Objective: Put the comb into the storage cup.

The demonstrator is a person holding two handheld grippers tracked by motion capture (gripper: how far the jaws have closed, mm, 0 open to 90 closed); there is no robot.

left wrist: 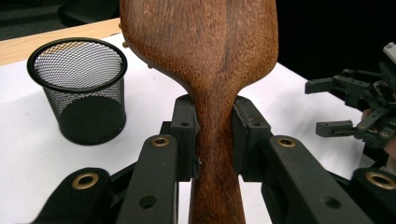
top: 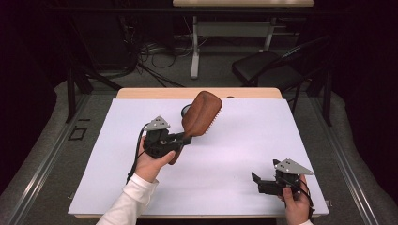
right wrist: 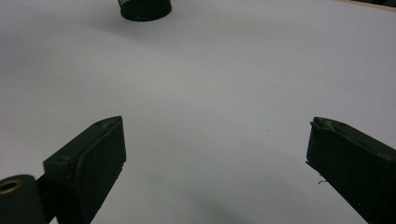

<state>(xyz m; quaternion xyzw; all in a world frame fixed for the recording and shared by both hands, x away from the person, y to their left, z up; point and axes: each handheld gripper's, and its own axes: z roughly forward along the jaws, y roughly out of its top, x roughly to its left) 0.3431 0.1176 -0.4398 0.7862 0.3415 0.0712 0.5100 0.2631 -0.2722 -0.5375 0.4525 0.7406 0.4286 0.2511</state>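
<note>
**Hairbrush lifted, cup still waiting**

From above, my left gripper [top: 180, 139] held the wooden hairbrush [top: 202, 114] by its neck, raised over the white table [top: 234, 154] just in front of the mesh cup [top: 186, 110]. My right gripper [top: 263, 183] rested idle near the table's edge.

Along my left gripper [left wrist: 215, 135], the jaws clamped the brush handle [left wrist: 215, 154]; the cup [left wrist: 78, 88] stood empty, so I judged the drop-in remained.

Along my right gripper [right wrist: 215, 154], the jaws stood wide over bare table.

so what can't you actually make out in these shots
- Mesh cup: in the high view, mostly hidden behind the wooden hairbrush head.
- Hairbrush bristles: in the left gripper view the brush's back faces the camera; its top is cut off by the edge.
- Mesh cup in the right gripper view: cut off by the top edge.
</note>
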